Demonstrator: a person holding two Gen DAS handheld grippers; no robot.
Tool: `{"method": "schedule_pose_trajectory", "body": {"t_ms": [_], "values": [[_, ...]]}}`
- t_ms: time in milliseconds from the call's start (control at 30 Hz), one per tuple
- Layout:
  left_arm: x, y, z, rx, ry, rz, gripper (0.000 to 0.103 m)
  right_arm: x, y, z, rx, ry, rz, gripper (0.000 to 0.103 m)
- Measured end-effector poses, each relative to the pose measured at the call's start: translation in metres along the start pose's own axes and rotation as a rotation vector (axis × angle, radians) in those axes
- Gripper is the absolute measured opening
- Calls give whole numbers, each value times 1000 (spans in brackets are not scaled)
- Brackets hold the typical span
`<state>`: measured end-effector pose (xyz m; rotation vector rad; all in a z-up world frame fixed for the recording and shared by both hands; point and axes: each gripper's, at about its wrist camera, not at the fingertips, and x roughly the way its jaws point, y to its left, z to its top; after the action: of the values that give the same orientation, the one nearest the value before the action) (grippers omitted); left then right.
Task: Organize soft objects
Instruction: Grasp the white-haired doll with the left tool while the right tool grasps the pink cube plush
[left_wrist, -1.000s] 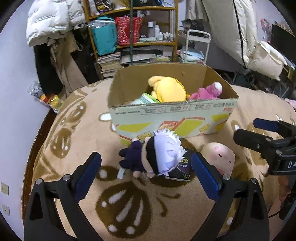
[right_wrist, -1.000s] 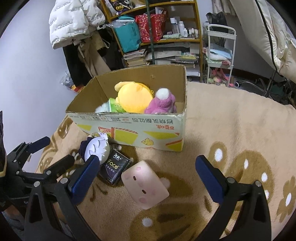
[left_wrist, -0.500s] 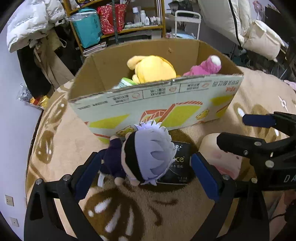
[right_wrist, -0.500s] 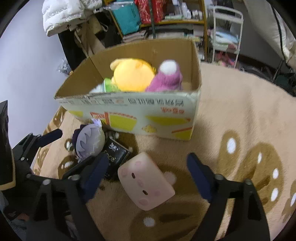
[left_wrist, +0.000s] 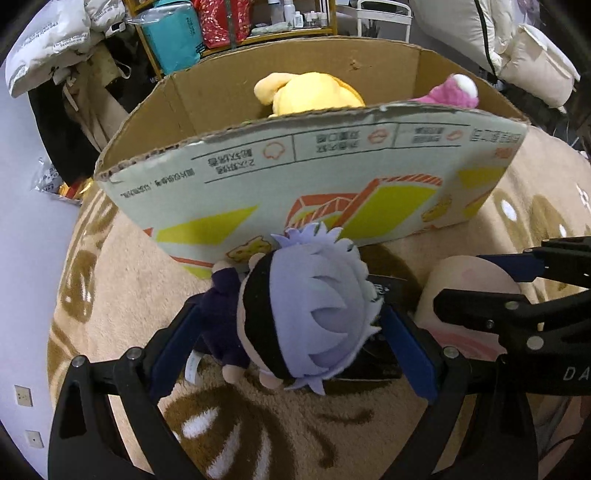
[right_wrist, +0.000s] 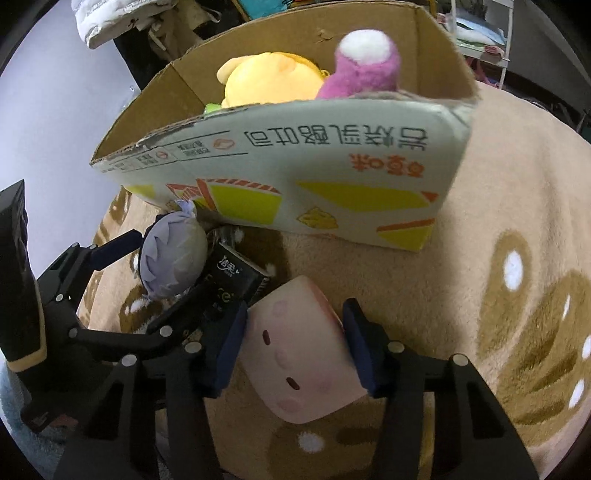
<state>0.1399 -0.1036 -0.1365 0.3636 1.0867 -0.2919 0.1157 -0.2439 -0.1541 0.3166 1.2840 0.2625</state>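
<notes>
A plush doll (left_wrist: 314, 317) with lilac hair and dark clothes lies on the rug in front of a cardboard box (left_wrist: 332, 122). My left gripper (left_wrist: 291, 354) is open and straddles the doll, its pads close to both sides. A pink plush cube (right_wrist: 295, 350) lies to the right of the doll. My right gripper (right_wrist: 295, 347) is closing on the cube, and its blue pads touch both sides. Inside the box (right_wrist: 295, 110) sit a yellow plush (right_wrist: 269, 81) and a magenta plush (right_wrist: 365, 66). The left gripper (right_wrist: 155, 273) also shows in the right wrist view.
A black tissue pack (right_wrist: 232, 280) lies between the doll and the cube, partly under the doll's head. The beige rug (right_wrist: 498, 221) with brown flowers spreads to the right. A cluttered shelf (left_wrist: 236, 29) and a white jacket (left_wrist: 48, 40) stand behind the box.
Both grippers have come down and closer to the toys. The right jaws have narrowed from wide open onto the pink cube. The left jaws, still as wide, now straddle the doll.
</notes>
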Motion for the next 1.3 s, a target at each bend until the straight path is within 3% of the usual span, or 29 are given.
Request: {"method": "schedule_pose_trajectory", "body": {"t_ms": [100, 233, 500, 933, 1300], "values": [[3, 1, 0, -2, -6, 35, 86, 3, 2, 2, -10, 8, -3, 46], [3, 7, 1, -42, -18, 26, 79, 6, 3, 1, -22, 8, -16, 42], [-4, 13, 0, -93, -45, 21, 51, 13, 21, 1, -66, 2, -71, 30], [-36, 33, -18, -207, -88, 27, 49, -26, 24, -1, -73, -175, -131, 23], [-99, 40, -37, -239, -241, 40, 49, -65, 33, -14, -116, -313, -142, 23]]}}
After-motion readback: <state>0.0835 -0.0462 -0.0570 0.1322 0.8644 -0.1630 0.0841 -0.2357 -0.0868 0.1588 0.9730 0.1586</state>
